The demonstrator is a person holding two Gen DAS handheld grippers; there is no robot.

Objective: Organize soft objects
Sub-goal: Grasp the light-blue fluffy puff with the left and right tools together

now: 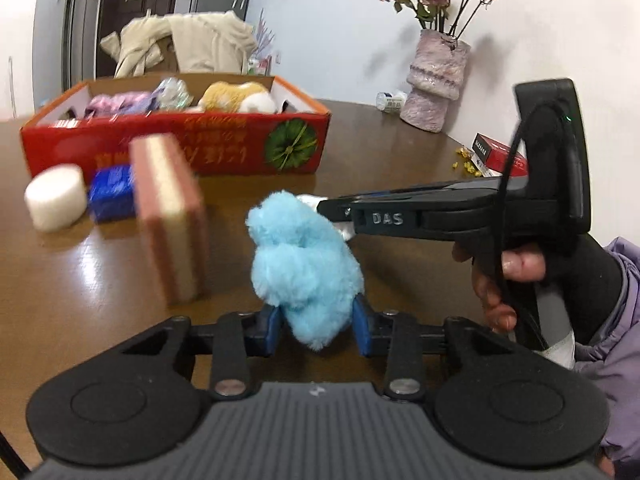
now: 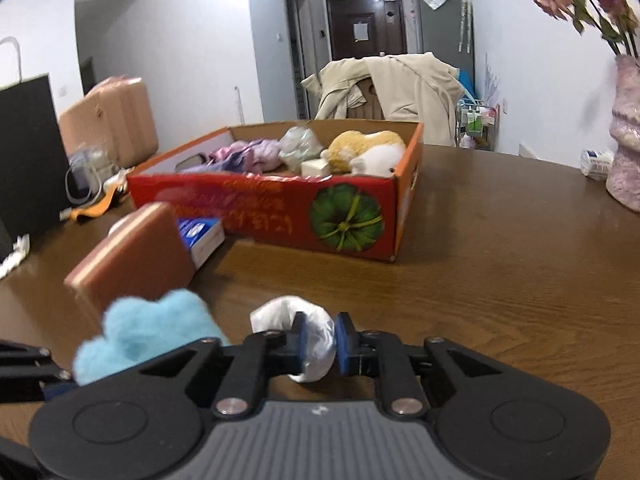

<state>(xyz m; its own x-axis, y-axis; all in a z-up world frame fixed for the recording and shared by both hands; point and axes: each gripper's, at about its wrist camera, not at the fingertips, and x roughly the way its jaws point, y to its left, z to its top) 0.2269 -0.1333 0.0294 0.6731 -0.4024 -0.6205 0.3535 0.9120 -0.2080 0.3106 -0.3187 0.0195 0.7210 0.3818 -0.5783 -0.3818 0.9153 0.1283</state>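
Observation:
A fluffy light-blue plush toy rests on the brown table, and my left gripper is shut on its near end, blue pads pressing both sides. The same toy shows at lower left in the right wrist view. My right gripper is shut on a crumpled white soft wad; from the left wrist view that gripper reaches in from the right just behind the blue toy. A red cardboard box farther back holds a yellow-and-white plush and purple cloth.
A pink-edged sponge block stands on edge left of the blue toy, with a blue pack and a white foam cylinder beyond it. A furry pink vase and a red packet sit at the right.

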